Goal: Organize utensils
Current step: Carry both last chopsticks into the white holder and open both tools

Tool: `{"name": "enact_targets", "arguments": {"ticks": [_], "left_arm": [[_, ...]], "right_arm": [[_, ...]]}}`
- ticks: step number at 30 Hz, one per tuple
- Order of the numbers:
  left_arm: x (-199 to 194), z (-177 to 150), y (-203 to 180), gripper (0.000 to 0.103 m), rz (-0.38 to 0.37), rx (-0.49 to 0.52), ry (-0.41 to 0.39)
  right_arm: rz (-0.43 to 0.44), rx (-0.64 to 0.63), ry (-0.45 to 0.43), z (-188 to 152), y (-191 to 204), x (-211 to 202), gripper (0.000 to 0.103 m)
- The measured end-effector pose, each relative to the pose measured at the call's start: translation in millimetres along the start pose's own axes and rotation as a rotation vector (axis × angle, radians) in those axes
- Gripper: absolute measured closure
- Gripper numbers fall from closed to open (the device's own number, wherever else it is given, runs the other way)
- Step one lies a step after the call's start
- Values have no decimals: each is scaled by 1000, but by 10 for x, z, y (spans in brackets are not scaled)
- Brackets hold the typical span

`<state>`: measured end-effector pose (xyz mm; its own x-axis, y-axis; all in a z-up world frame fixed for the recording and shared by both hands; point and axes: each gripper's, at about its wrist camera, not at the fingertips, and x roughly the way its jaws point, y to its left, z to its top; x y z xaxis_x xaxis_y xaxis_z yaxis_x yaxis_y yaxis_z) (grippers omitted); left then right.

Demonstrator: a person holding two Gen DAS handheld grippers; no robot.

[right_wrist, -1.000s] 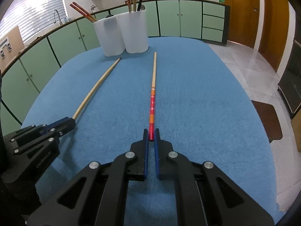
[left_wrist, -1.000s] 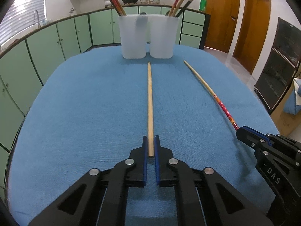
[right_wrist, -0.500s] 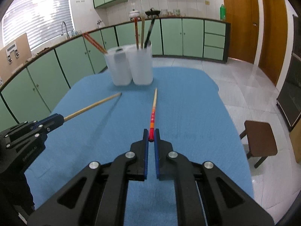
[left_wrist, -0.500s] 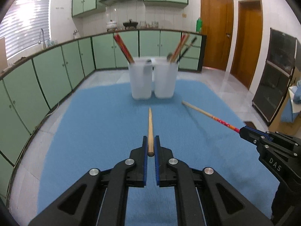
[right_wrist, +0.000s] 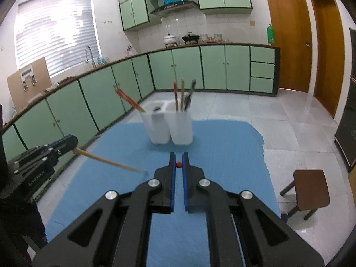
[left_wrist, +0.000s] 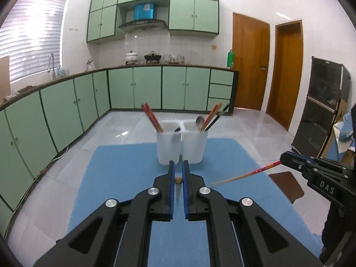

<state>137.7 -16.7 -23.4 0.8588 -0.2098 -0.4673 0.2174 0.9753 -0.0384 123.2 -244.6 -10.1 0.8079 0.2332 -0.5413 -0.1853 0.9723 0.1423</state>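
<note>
Nearest to me, my left gripper (left_wrist: pixel 178 173) is clamped on the butt end of a plain wooden chopstick (right_wrist: pixel 111 162), which I see end-on in its own camera and hanging point-down over the blue cloth (left_wrist: pixel 124 178) in the right view. My right gripper (right_wrist: pixel 178 161) is likewise closed on the red end of a red-patterned chopstick (left_wrist: pixel 249 174), slanting down toward the cloth, clear of it as far as I can tell. I judge both sticks light, stiff and smooth, so held by one end they can pivot or slip; a grip nearer mid-length would steady them, though the end hold suits lowering them tip-first. Beyond stand two white holders (left_wrist: pixel 181 146) side by side, touching, already holding chopsticks and a spoon.
</note>
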Motion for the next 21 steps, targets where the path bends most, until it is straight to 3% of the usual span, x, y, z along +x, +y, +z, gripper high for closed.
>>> {"name": "enact_targets", "arguments": {"ticks": [7,21], "left_arm": [[76,279,37,97,-77,-7,-4],[173,661,4,97,-106,28,-61]], "right_arm": [[93,-7,38,435,49,105,98],[126,-95,-13,1065,235,127,98]]}}
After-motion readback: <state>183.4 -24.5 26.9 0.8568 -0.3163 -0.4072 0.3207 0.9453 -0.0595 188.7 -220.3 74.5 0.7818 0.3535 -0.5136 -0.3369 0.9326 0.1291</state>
